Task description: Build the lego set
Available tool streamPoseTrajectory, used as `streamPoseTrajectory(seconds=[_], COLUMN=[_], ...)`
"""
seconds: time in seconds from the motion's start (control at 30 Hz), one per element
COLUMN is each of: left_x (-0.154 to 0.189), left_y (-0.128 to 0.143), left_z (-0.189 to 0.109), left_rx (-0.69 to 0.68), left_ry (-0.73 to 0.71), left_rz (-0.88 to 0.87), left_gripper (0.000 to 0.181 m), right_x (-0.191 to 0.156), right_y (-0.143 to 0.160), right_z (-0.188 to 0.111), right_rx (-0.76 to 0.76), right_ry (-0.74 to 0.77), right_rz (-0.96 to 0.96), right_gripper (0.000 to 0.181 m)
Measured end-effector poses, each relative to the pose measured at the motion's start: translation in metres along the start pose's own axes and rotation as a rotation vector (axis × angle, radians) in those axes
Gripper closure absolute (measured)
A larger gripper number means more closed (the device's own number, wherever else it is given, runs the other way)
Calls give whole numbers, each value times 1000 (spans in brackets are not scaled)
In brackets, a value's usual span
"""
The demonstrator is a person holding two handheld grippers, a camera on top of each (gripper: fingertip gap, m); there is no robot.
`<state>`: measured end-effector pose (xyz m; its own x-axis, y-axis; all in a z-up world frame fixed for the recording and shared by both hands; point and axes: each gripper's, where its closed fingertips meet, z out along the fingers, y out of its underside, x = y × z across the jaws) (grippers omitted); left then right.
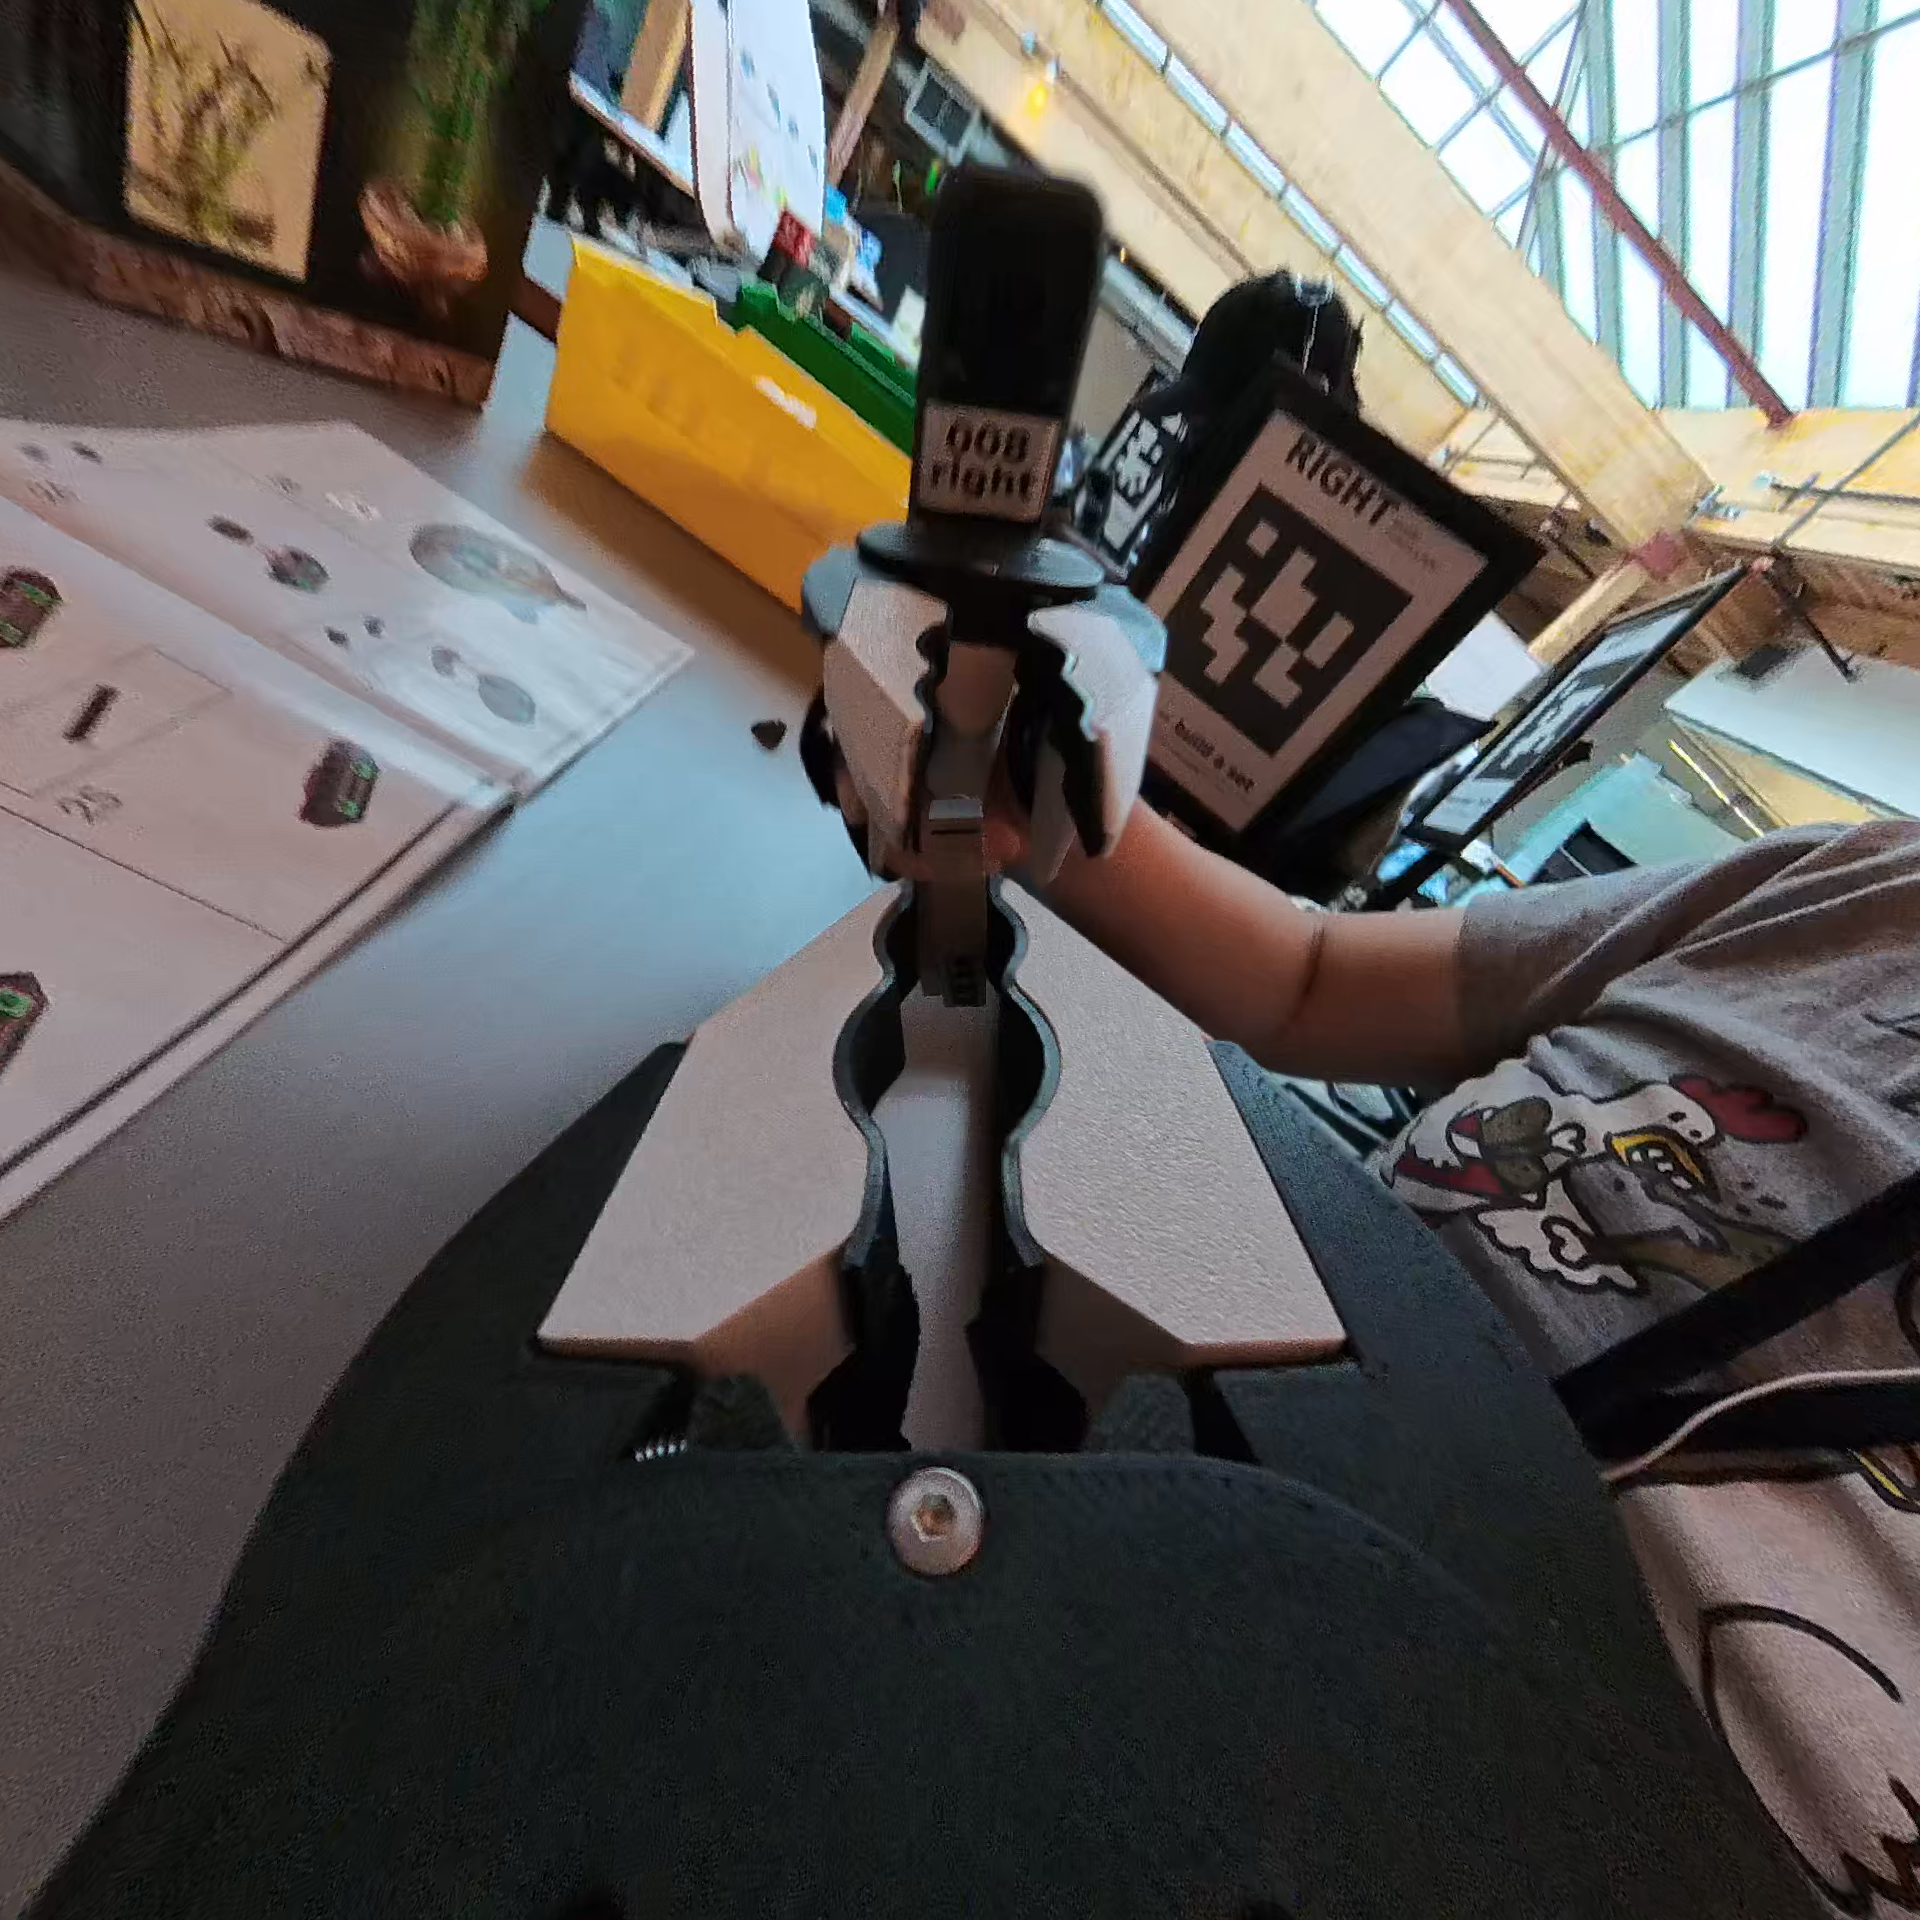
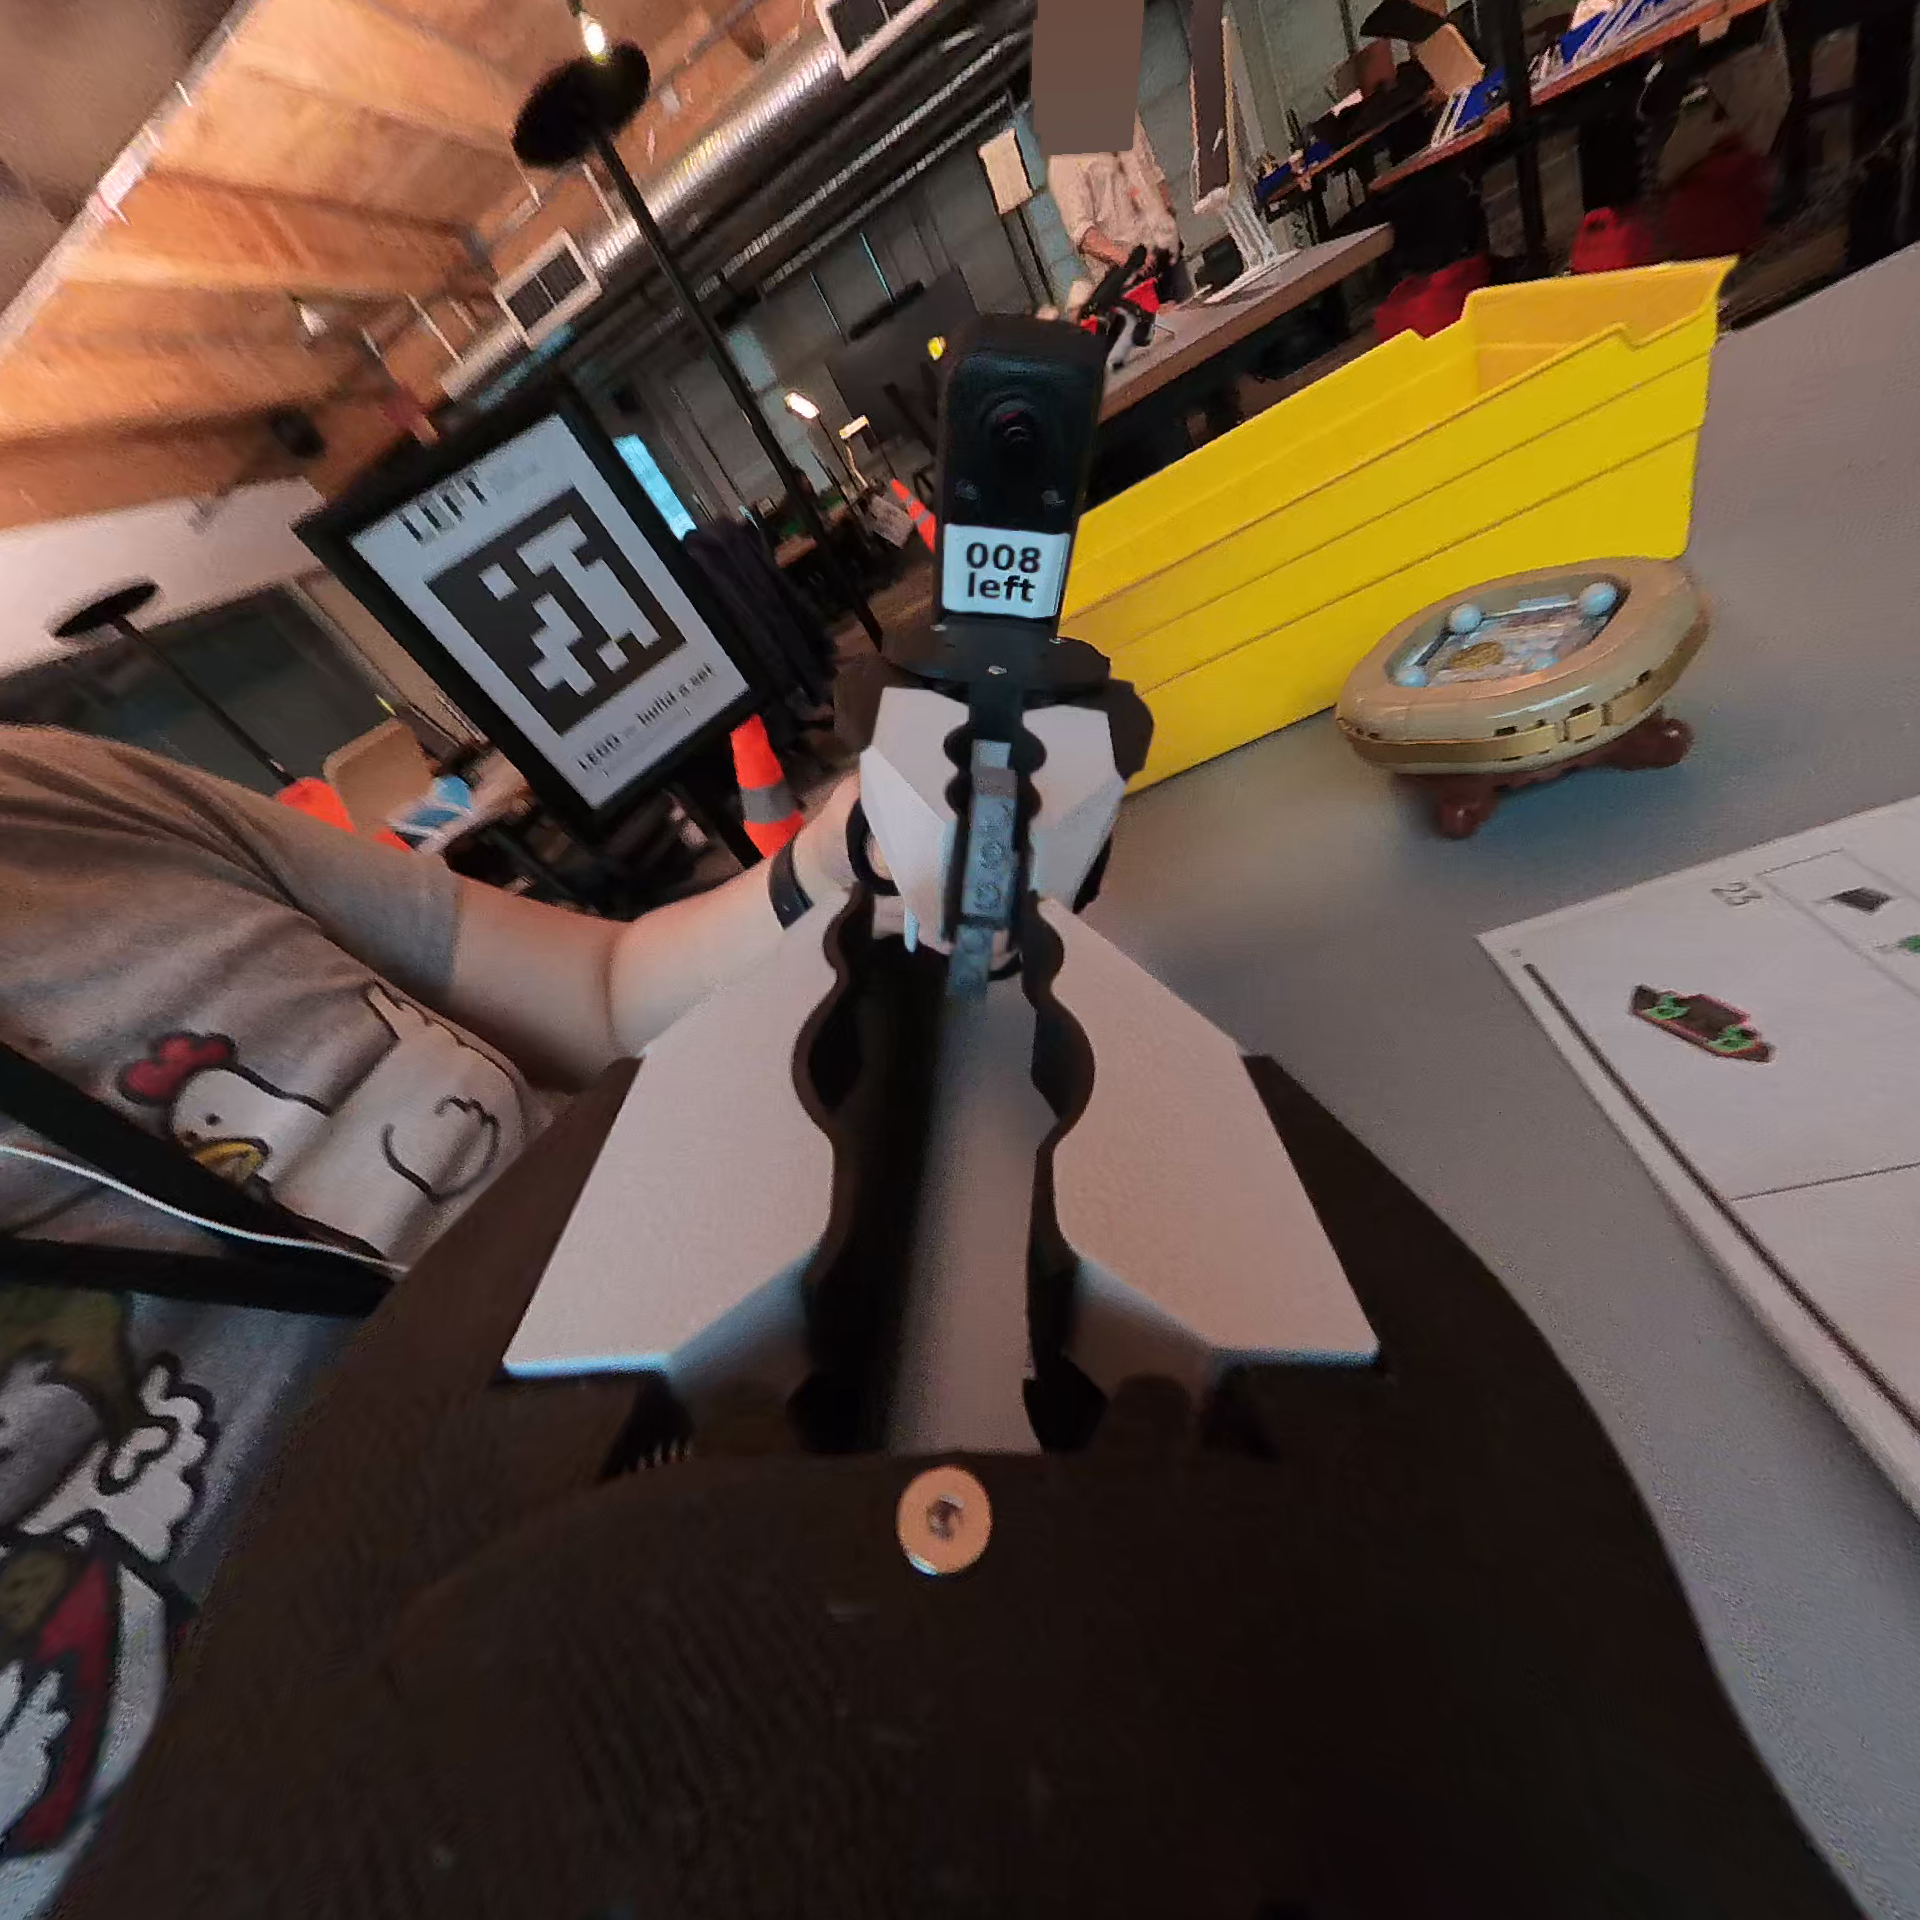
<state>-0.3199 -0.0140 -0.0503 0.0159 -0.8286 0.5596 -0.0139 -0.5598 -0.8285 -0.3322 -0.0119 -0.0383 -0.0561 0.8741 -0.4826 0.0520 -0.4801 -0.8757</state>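
Note:
A long grey lego piece (image 1: 954, 971) with studs is held in the air between my two grippers, which face each other tip to tip. My left gripper (image 1: 951, 925) is shut on its near end. My right gripper (image 1: 977, 810) grips the other end. In the right wrist view the right gripper (image 2: 961, 935) is shut on the studded piece (image 2: 987, 862), which runs on into the left gripper (image 2: 987, 847). A round tan lego model (image 2: 1522, 686) on a brown stand sits on the grey table (image 2: 1299, 935).
An open instruction booklet (image 1: 208, 727) lies on the table and also shows in the right wrist view (image 2: 1766, 1091). A yellow bin (image 2: 1382, 499) stands behind the model. A small dark piece (image 1: 769, 734) lies loose by the booklet. Marker signs (image 1: 1309, 613) stand at the table's ends.

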Motion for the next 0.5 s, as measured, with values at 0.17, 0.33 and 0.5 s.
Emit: streamPoseTrajectory(seconds=[0.17,0.33,0.5], left_x=[5,4,3], left_y=[-3,0,2], left_z=[0,1,5], left_rx=[9,-9,-9], left_ry=[2,-2,2], left_rz=[44,38,11], left_gripper=[172,172,172], right_x=[0,3,5], right_y=[-6,0,3], right_z=[2,4,0], right_rx=[60,17,-3], right_ry=[-60,-25,-33], right_rz=[119,104,163], right_gripper=[168,175,176])
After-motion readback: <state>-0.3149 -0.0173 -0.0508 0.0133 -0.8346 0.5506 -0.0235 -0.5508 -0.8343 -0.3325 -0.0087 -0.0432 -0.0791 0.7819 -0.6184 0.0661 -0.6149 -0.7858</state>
